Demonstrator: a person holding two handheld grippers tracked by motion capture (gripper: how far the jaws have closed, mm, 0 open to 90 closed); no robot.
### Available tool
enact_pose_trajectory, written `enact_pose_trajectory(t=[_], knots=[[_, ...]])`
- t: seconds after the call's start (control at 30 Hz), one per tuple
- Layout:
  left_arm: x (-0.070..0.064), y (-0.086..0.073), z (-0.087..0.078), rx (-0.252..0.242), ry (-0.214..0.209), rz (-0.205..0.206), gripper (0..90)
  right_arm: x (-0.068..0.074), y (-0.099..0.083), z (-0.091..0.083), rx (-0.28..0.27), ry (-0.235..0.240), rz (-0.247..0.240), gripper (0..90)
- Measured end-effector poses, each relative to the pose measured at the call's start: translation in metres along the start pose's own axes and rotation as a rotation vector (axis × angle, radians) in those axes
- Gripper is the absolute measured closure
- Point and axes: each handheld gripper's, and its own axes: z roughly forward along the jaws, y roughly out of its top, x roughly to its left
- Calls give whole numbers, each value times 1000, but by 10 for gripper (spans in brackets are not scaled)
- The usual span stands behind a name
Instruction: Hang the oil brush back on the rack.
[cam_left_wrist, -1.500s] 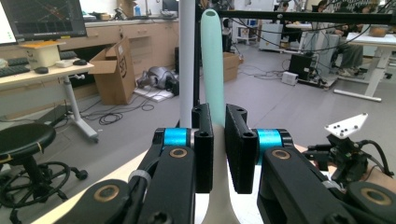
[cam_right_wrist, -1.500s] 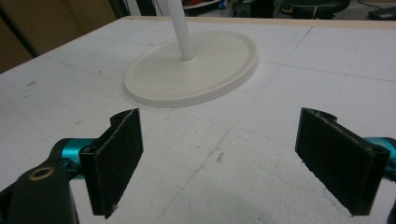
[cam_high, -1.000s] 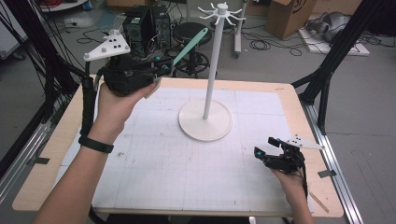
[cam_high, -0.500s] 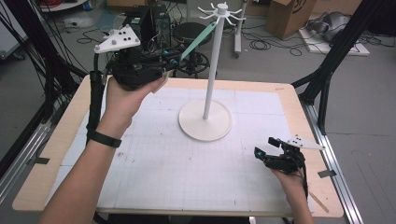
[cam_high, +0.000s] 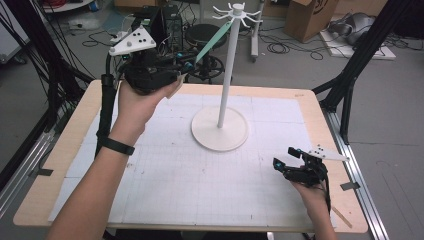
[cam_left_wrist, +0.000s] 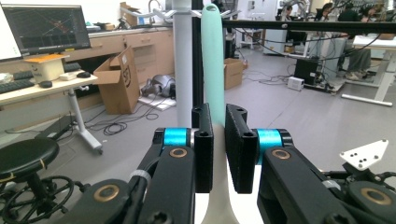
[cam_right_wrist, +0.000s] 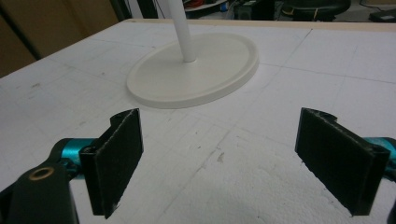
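Left gripper (cam_high: 185, 67) clenched on mint utensil (cam_high: 215, 40) near rack (cam_high: 236, 10); hole to hook, steadily; right gripper (cam_high: 287, 160) released, front-right corner.

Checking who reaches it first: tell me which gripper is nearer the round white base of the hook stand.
Left. The left gripper is raised past the white round base's far-left side; the right gripper rests low near the table's right front, farther off.

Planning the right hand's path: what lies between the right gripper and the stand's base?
Bare white mat between the open right gripper and the stand's base, per the right gripper view.
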Motion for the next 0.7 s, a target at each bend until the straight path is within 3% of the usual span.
enact_pose_trajectory(t=[0.53, 0.7], knots=[[12, -4, 7, 4, 27, -25, 822, -1, 0, -1, -2, -1, 3, 141], [11, -5, 7, 16, 38, -14, 807, -1, 0, -1, -4, 0, 6, 141]])
